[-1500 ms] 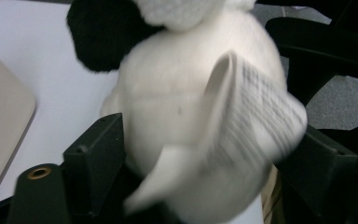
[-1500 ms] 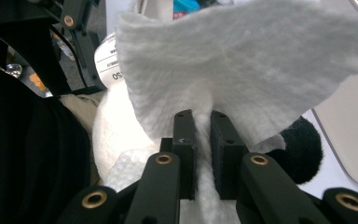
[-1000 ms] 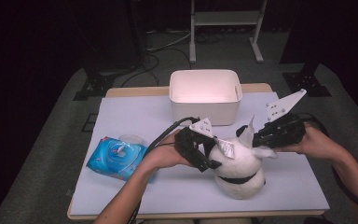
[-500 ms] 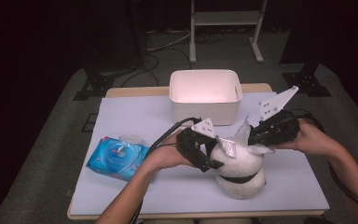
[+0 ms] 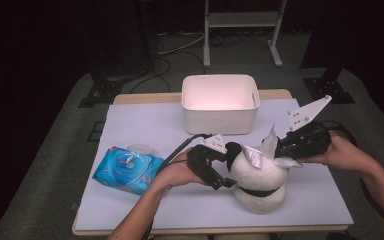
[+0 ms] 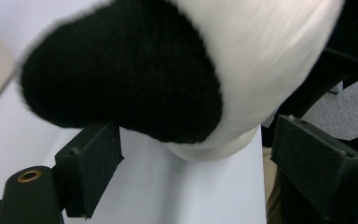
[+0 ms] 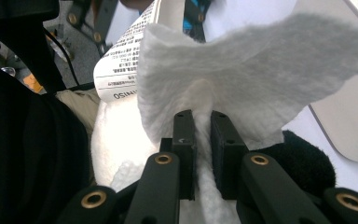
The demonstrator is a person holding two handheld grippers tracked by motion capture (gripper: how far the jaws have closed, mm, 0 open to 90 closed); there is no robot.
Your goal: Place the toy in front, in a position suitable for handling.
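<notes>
The black-and-white plush panda toy [image 5: 257, 182] sits near the tabletop's front right edge. My right gripper [image 5: 286, 146] pinches a white wet wipe [image 7: 242, 79]; my left gripper [image 5: 225, 172] gapes wide around its black ear. I'd steady it first, then wipe gently.

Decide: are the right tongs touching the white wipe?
Touching. The right gripper view shows the right tongs pinching the white wipe between both pads.

High view overhead, gripper views close, sharing plush toy [image 5: 257, 180], perhaps.
</notes>
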